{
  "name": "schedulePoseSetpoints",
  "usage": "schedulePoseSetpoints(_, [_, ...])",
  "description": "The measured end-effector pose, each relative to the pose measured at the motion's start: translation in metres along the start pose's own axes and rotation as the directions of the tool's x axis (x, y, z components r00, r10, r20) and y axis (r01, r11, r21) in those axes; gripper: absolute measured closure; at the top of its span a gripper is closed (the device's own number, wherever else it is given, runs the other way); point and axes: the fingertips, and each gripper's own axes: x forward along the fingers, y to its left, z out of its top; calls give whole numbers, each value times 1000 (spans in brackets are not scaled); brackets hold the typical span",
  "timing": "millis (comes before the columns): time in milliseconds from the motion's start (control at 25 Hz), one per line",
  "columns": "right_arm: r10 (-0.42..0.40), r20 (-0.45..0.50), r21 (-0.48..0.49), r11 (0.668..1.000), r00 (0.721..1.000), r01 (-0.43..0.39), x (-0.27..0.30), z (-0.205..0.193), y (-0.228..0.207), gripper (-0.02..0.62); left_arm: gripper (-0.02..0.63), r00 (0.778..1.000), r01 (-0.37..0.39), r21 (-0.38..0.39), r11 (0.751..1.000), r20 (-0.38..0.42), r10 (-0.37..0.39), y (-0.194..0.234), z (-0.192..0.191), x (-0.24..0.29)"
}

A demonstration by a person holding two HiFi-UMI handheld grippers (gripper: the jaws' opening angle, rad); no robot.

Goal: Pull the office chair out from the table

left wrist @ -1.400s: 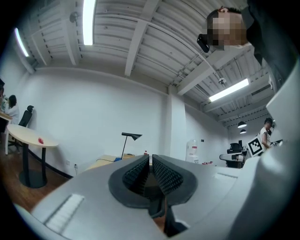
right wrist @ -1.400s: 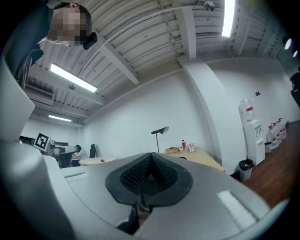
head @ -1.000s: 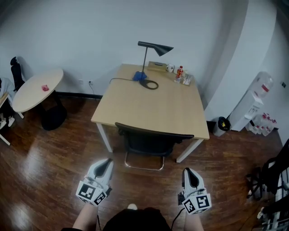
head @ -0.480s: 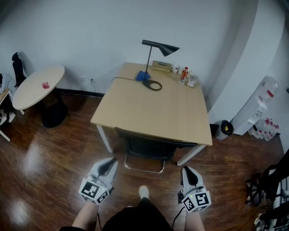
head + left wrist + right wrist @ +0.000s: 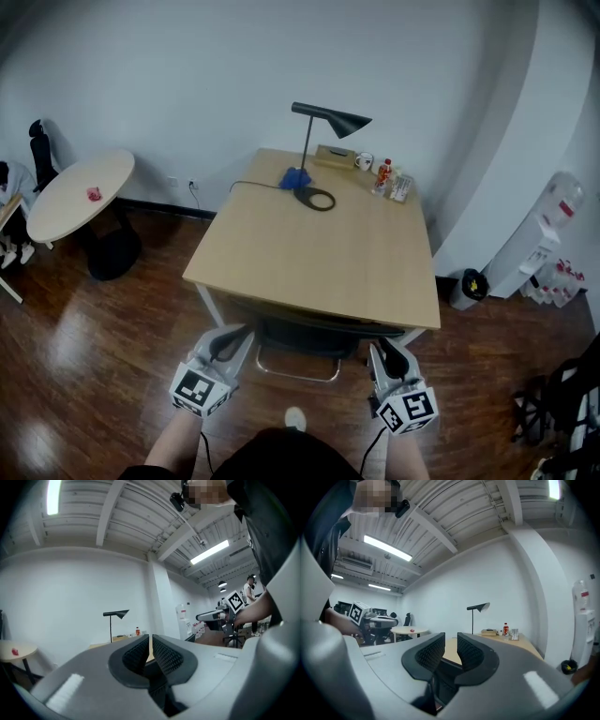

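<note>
Under the near edge of the table (image 5: 319, 253) the office chair (image 5: 309, 330) sits tucked in; only the dark top of its backrest and its chrome base frame (image 5: 298, 375) show beyond the tabletop.

The left hand-held gripper (image 5: 236, 332) points at the left end of the backrest. In the left gripper view its jaws are closed to a thin slit, with nothing between them. The right hand-held gripper (image 5: 382, 345) points at the right end of the backrest. Its jaws have just been opening, and the right gripper view shows a clear gap between the pads (image 5: 433, 651) with nothing in it. Whether either gripper touches the chair cannot be told.

At the far end of the table stand a black desk lamp (image 5: 328, 117), a blue object (image 5: 295, 176) beside its ring base, a white mug (image 5: 364, 161) and a red-labelled bottle (image 5: 384, 172).

On the wooden floor (image 5: 112, 337), a round table (image 5: 80, 192) stands well to the left. To the right are a black bin (image 5: 466, 286) and a water dispenser (image 5: 553, 234).
</note>
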Motion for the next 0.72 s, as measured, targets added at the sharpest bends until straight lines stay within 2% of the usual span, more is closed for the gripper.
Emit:
schedulePoseSetpoints(120, [39,-27,-53,998,999,-40,15,-1,-6,479,583,997,60,63,996,-48,-57,-4,-2,25])
schedulePoseSetpoints(240, [73,-76,-102,991,994,-81,29,-7,-12,439,579,982,150,139,979,-136,-131,-13,-12,51])
schedulePoseSetpoints(360, [133,-142,-186,970,981,-159,41,-18,-9,389,503,958,231,219,948,-221,-183,-21,-27,72])
schedulePoseSetpoints(440, [178,-198,-283,931,964,-230,50,-29,-3,359,453,929,312,276,909,-288,-232,-28,-39,82])
schedulePoseSetpoints(560, [228,-315,-394,852,921,-346,63,-47,3,350,410,861,450,337,827,-411,-301,-38,-59,92])
schedulePoseSetpoints(640, [252,-410,-428,796,876,-429,68,-63,7,338,389,815,519,360,775,-484,-320,-43,-72,95])
schedulePoseSetpoints(720, [261,-508,-448,734,821,-511,70,-82,10,321,383,778,566,376,734,-539,-323,-45,-82,99])
